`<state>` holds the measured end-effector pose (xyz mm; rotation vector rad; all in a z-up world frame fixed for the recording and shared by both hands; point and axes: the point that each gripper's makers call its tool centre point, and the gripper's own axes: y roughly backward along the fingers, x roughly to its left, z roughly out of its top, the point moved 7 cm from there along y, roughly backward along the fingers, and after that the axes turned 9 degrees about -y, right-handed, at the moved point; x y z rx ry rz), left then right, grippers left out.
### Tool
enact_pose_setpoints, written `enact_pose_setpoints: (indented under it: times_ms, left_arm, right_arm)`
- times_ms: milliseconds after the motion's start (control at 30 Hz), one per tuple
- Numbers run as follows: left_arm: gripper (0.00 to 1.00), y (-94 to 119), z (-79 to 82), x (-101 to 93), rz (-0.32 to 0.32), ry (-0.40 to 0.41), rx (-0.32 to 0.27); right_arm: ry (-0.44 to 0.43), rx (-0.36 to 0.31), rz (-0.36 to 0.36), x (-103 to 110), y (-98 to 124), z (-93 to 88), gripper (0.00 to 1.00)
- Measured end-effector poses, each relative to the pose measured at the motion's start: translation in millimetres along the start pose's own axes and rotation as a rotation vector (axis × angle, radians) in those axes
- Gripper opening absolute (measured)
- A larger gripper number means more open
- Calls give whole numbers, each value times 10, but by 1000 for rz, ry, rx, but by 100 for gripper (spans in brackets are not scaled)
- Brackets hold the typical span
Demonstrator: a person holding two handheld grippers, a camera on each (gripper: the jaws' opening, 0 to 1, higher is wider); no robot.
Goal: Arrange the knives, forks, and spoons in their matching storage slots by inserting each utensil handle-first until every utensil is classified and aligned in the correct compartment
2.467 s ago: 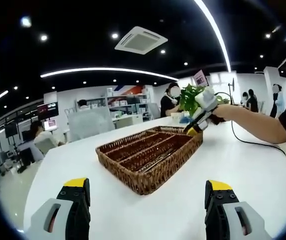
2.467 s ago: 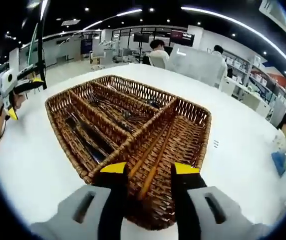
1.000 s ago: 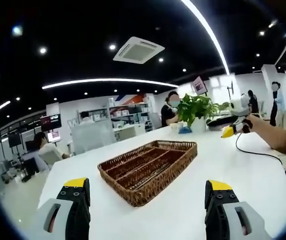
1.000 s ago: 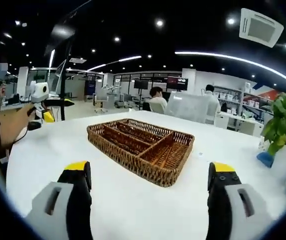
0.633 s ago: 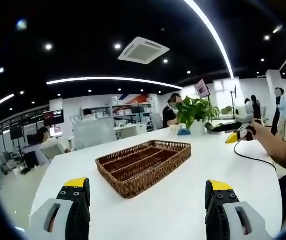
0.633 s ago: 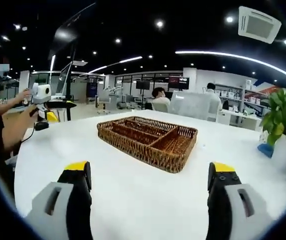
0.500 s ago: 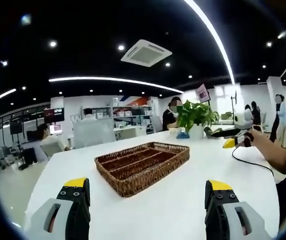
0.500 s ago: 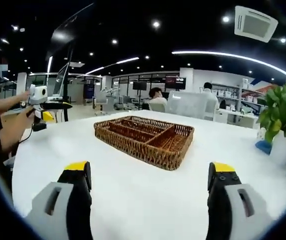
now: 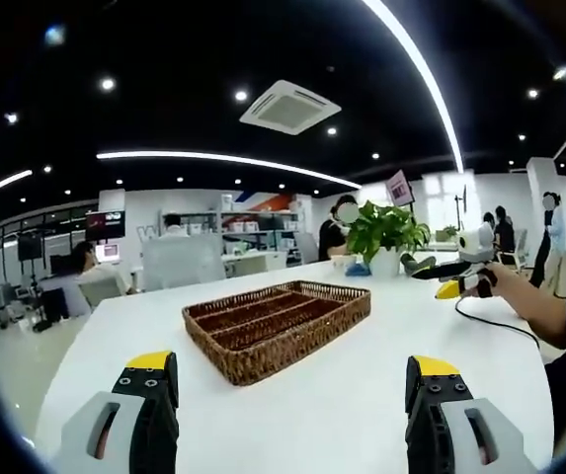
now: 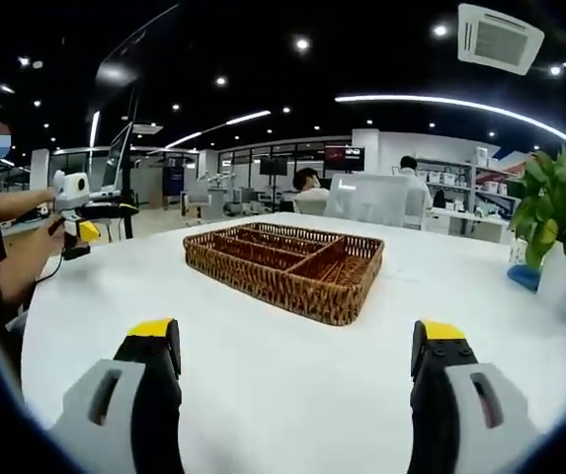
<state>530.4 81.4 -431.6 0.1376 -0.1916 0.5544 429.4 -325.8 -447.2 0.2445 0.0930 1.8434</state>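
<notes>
The wicker tray's (image 9: 278, 328) near wall hides its compartments, so any utensils inside cannot be told

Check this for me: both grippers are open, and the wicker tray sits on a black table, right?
Not quite. The table is white, not black, as the right gripper view shows. The rest holds: the wicker tray sits on it, and the left gripper and right gripper are both open.

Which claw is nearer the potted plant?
Right. The right claw hovers just beside the potted plant; the left claw is across the table, beyond the wicker tray.
</notes>
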Motion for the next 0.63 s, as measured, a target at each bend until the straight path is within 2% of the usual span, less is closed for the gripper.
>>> enact_pose_setpoints:
  times_ms: [100, 200, 333, 633]
  left_arm:
    - [100, -27, -112, 26, 13, 39, -7]
    - [100, -50, -182, -25, 1, 41, 17]
    - [100, -44, -181, -44, -6, 25, 28]
    - [100, -45, -191, -29, -1, 42, 16]
  right_arm:
    - [-6, 0, 1, 9, -10, -32, 100]
    - [2, 14, 1, 13, -9, -72, 100]
    - [4, 26, -6, -9, -6, -92, 100]
    - [-3, 25, -6, -10, -18, -95, 100]
